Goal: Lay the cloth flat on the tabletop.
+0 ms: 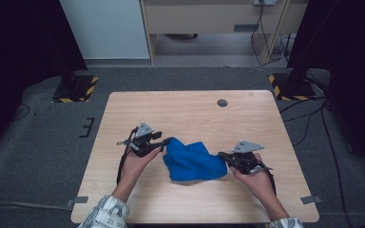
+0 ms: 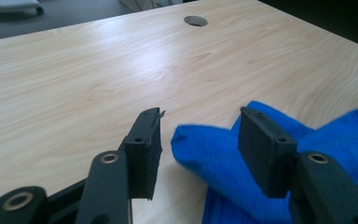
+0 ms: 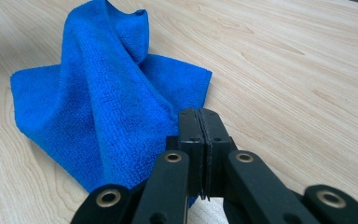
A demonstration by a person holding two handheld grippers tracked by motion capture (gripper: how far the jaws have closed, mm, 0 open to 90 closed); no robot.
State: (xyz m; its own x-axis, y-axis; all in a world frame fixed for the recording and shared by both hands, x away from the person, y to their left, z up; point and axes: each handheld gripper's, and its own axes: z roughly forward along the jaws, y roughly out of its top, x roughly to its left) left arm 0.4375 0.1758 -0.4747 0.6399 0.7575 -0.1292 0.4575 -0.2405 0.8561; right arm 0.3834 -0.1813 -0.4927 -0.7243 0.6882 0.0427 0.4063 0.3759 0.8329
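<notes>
While my left gripper (image 2: 200, 140) stands parted around a raised fold of blue cloth (image 1: 192, 161), untouched, my right gripper (image 3: 199, 123) clenched on its edge, wooden table (image 1: 195, 114) beneath.

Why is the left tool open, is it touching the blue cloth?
Apart. In the left gripper view the left tool stands open, and the blue cloth lies between its pads with bare gaps on both sides.

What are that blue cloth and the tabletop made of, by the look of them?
The blue cloth looks like microfibre or terry: a fine looped, matte pile shows in the right gripper view, and it slumps in soft folds. The table looks like light wood-grain laminate or veneer, smooth with a faint sheen; which one cannot be told.
</notes>
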